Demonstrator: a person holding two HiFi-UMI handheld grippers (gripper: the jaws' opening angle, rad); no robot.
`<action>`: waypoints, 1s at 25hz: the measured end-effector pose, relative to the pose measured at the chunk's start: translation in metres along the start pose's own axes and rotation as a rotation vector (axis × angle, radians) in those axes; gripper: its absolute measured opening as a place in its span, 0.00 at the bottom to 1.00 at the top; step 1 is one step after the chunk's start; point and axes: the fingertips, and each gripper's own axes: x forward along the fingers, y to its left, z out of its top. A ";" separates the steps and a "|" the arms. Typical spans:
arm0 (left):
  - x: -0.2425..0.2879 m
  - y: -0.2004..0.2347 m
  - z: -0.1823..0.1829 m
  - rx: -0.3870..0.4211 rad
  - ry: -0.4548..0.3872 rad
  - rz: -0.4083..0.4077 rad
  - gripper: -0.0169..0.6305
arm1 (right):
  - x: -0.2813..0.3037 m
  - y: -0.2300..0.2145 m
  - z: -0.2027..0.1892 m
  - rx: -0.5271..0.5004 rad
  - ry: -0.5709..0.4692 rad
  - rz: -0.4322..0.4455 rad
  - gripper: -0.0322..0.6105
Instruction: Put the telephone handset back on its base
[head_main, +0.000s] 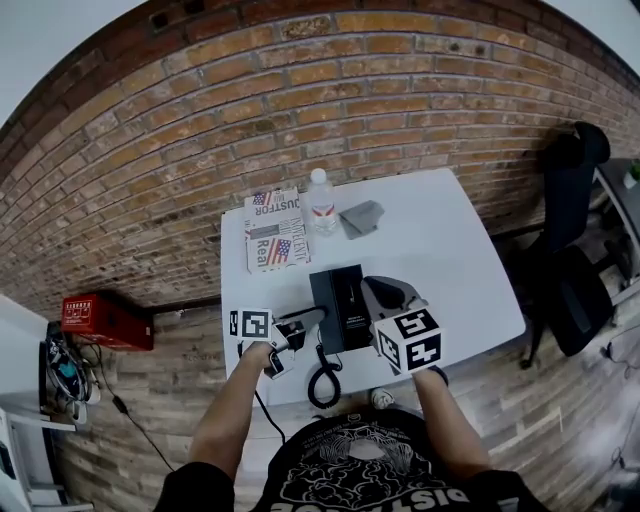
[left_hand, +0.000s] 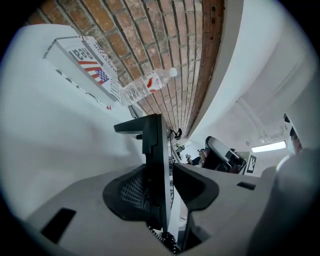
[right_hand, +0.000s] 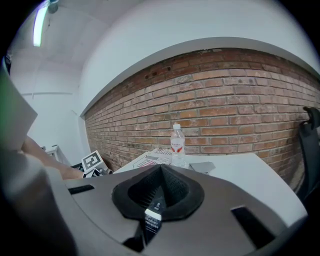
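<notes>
The left gripper (left_hand: 169, 180) is standing with its jaws spread wide, and the black telephone handset (left_hand: 155, 165) is sitting edge-on between them. One flank is lying against a ribbed pad while a sliver of light is showing between it and the other pad, so nothing is being squeezed. A coiled cord (head_main: 322, 383) is trailing from the handset toward the near edge of the white table (head_main: 440, 250). From the head view the handset is lying along the left side of the telephone base (head_main: 350, 305), which is resting near the table's front edge. Whether it is fully seated in its cradle cannot be told from here. The right gripper (right_hand: 160, 185) is hovering just to the right of the base with its jaws pressed together, only a small printed tag showing at the seam. The handset is looking like light, rigid moulded plastic with smooth, rather slippery sides. If it needs reseating, the narrow middle of the bar is probably offering the surest hold, clear of the cord end, since the springy cord is likely tugging it sideways. Farther out, a water bottle (head_main: 321, 203), a stack of newspapers (head_main: 273, 232) and a grey cloth (head_main: 360, 218) are lying well apart from the telephone, by the brick wall.
</notes>
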 end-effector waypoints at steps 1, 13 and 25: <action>-0.001 0.000 0.001 0.003 -0.010 0.013 0.24 | 0.000 0.001 0.000 0.000 0.001 0.004 0.05; -0.028 -0.020 0.042 0.251 -0.138 0.256 0.24 | -0.003 0.000 0.008 -0.029 -0.002 0.055 0.05; -0.057 -0.085 0.085 0.541 -0.293 0.517 0.24 | -0.006 0.000 0.030 -0.069 -0.028 0.097 0.05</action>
